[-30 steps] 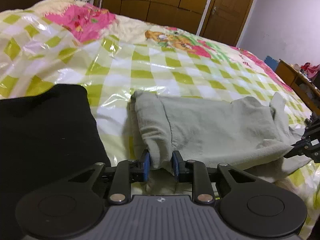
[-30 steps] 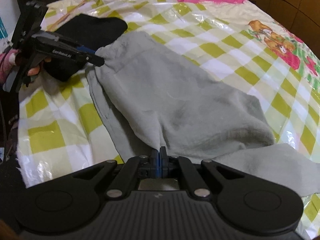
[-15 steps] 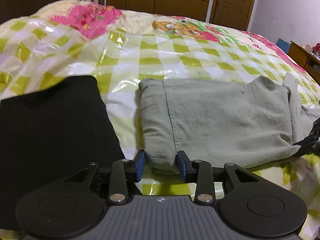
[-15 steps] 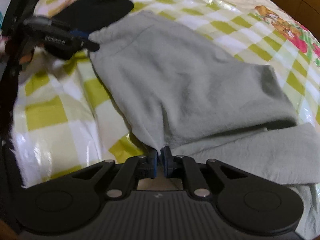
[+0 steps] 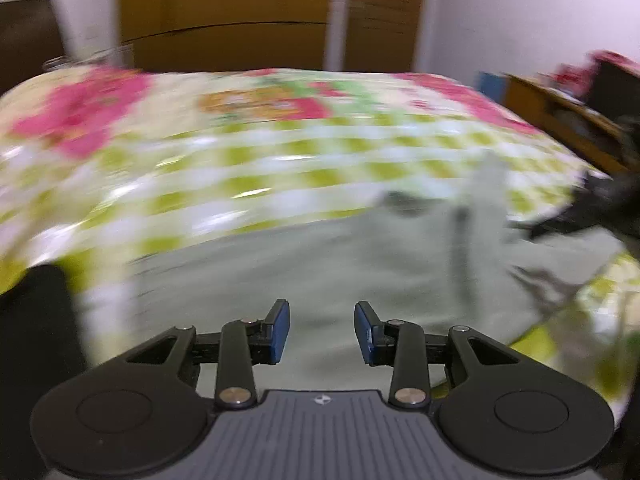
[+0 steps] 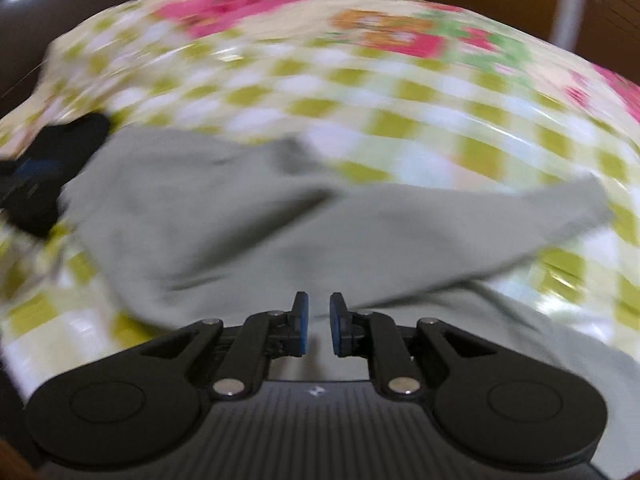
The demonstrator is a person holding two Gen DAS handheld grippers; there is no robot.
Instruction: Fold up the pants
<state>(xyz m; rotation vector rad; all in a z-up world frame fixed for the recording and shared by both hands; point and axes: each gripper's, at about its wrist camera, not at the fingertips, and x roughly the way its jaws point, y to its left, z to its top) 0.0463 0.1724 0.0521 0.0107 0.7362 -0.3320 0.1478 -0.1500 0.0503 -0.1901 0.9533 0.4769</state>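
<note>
Grey-green pants (image 5: 320, 272) lie flat on the checked bedspread, also in the right wrist view (image 6: 280, 232), with one leg reaching right (image 6: 540, 212). My left gripper (image 5: 322, 332) is open and empty just above the cloth. My right gripper (image 6: 318, 324) is open a little and empty over the pants' near edge. The right gripper shows blurred at the right of the left wrist view (image 5: 592, 208); the left one shows at the left of the right wrist view (image 6: 32, 184). Both views are motion-blurred.
A black garment (image 5: 36, 320) lies on the bed left of the pants, also in the right wrist view (image 6: 72, 132). The bed (image 5: 240, 168) has a yellow-green checked plastic cover. Wooden wardrobes (image 5: 240, 12) stand behind; a wooden desk (image 5: 560, 120) is at right.
Both grippers have let go of the pants and opened. The pants now lie flat on the bed. Both grippers are lifting and swinging, blurring the views.
</note>
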